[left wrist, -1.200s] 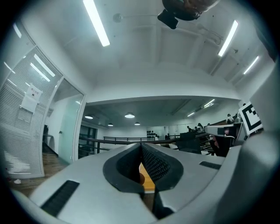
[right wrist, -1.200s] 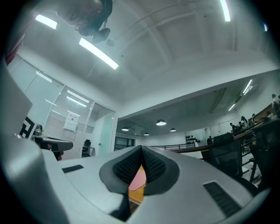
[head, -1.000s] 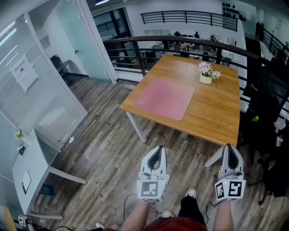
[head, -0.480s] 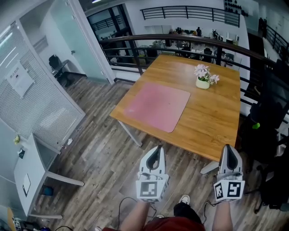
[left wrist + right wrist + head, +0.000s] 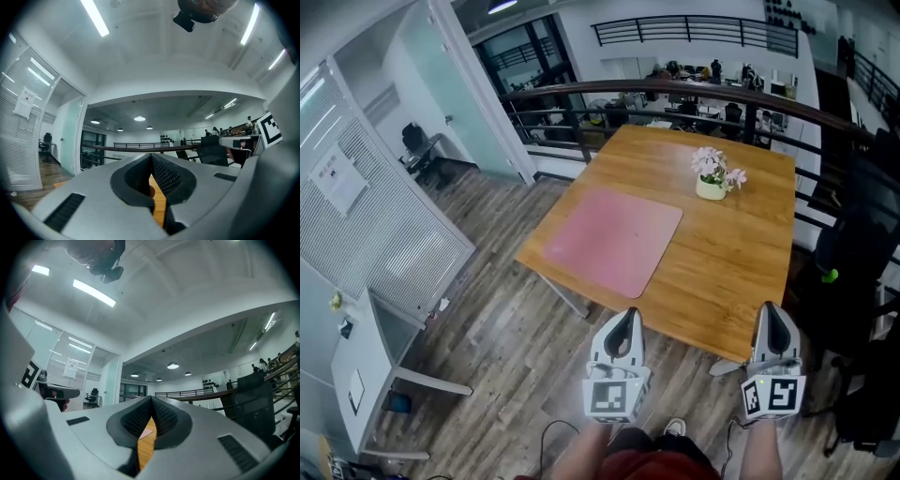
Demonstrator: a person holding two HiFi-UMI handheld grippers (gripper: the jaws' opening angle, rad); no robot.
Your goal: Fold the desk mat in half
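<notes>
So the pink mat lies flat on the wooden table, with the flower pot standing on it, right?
Not quite. In the head view the flower pot stands on the bare wooden table, apart from the pink mat, which does lie flat.

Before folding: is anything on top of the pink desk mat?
Nothing visible: the desk mat lies bare on the table; the flower pot stands off it. The tabletop under it is covered.

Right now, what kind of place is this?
Probably an office, maybe on an upper level: a glass-walled room with an office chair, a railing, and a wooden table.
</notes>
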